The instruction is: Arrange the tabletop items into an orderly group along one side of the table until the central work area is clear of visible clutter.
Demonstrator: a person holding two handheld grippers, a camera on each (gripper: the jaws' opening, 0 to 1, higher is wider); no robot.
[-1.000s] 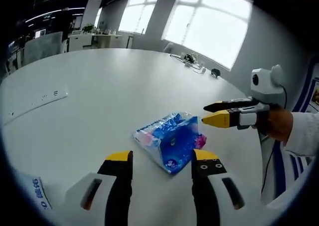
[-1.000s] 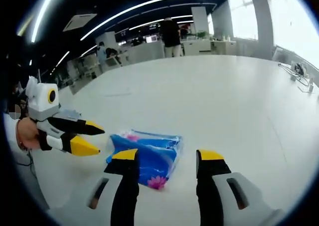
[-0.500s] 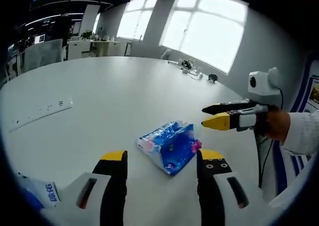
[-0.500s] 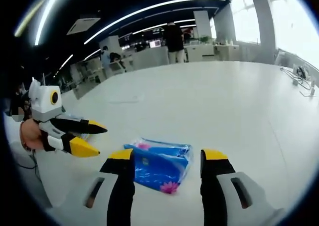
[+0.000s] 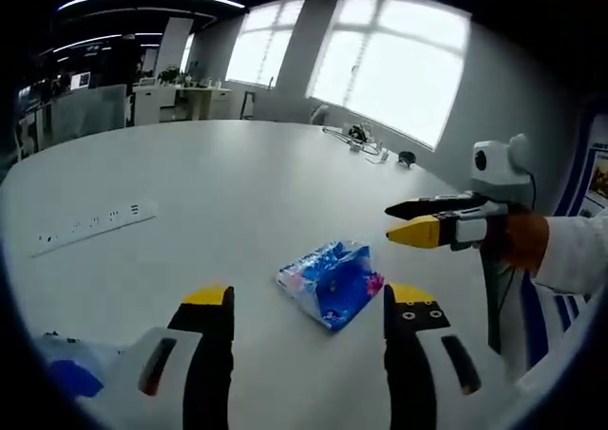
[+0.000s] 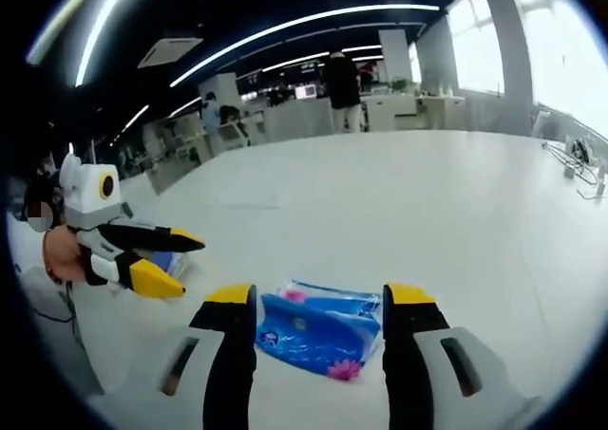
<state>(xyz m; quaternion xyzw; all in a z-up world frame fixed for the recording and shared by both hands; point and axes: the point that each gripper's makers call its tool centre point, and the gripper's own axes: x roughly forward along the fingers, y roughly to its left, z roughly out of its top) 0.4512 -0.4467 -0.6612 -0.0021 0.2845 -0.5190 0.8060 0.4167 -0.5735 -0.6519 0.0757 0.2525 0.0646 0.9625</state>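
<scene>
A blue plastic tissue pack (image 5: 330, 281) with pink flower prints lies flat on the white table (image 5: 209, 193). My left gripper (image 5: 304, 305) is open, its yellow-tipped jaws standing just short of the pack, one on either side. In the right gripper view the same pack (image 6: 318, 328) lies between the jaws of my right gripper (image 6: 318, 299), which is also open. The right gripper (image 5: 410, 218) enters the left gripper view from the right, held by a hand, above and right of the pack. The left gripper (image 6: 171, 259) shows at the left of the right gripper view, open.
A white power strip (image 5: 90, 226) lies on the table to the left. Another blue-and-white packet (image 5: 66, 373) sits near the bottom left. Cables and small items (image 5: 366, 140) rest near the far edge by the windows. People stand at desks (image 6: 342, 79) in the background.
Both cameras have pulled back and risen, so the tissue pack looks smaller in the left gripper view and sits squarely between the right jaws. The pack itself has not visibly moved.
</scene>
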